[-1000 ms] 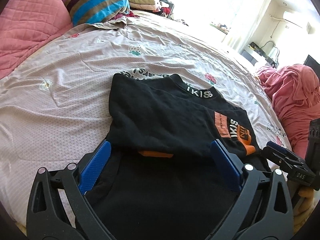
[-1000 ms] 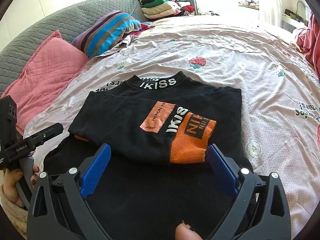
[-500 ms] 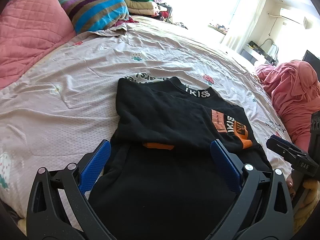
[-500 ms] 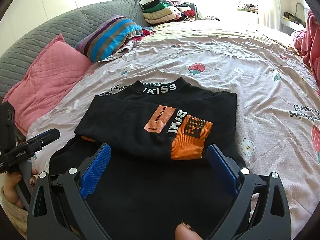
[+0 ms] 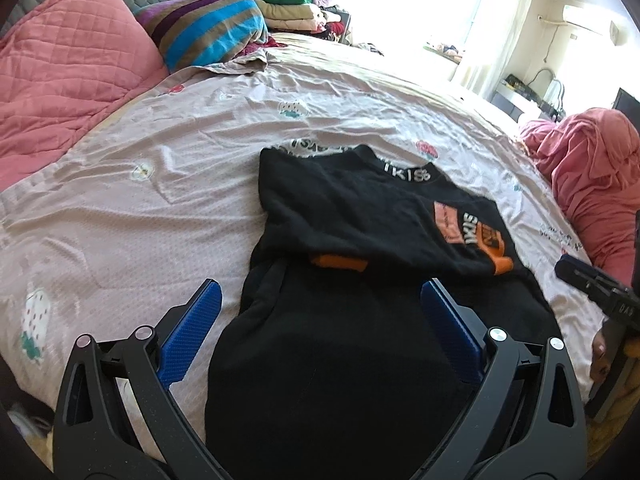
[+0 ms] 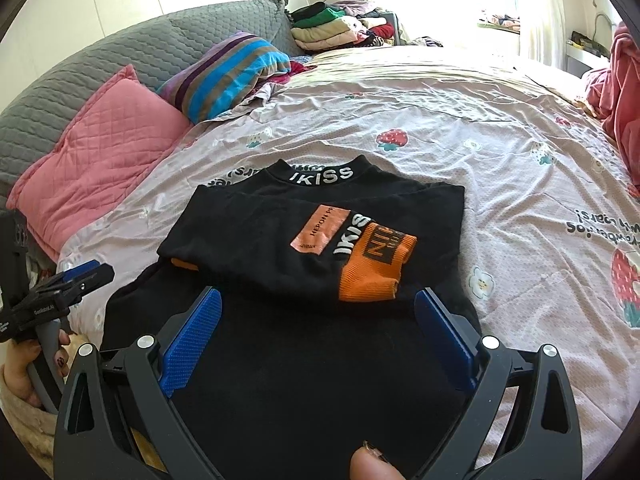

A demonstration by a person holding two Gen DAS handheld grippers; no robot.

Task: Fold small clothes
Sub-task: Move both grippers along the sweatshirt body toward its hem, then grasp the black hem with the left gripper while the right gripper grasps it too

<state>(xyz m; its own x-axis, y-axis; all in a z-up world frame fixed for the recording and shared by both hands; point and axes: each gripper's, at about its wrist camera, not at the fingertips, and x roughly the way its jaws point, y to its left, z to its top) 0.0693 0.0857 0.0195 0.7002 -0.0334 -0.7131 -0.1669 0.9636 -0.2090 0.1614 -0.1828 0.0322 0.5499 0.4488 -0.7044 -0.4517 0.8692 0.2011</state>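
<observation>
A black sweater [image 5: 340, 320] [image 6: 320, 340] with orange cuffs and a white-lettered collar lies flat on the bed. Both sleeves are folded across its chest; an orange cuff [image 6: 376, 272] lies on top. My left gripper [image 5: 320, 316] is open and empty, held above the sweater's lower left part. My right gripper [image 6: 318, 316] is open and empty, above the lower middle of the sweater. The right gripper also shows at the right edge of the left wrist view [image 5: 596, 288]; the left gripper shows at the left of the right wrist view [image 6: 68, 288].
The bed has a pink printed sheet [image 5: 140, 220] [image 6: 520, 200]. A pink pillow [image 6: 100, 160] and a striped pillow [image 6: 228, 72] lie at the head. Folded clothes [image 6: 340, 28] are stacked beyond. A pink blanket heap [image 5: 592, 184] lies at the far side.
Both grippers have drawn back and up from the sweater, staying open. The sweater looks smaller and has not moved.
</observation>
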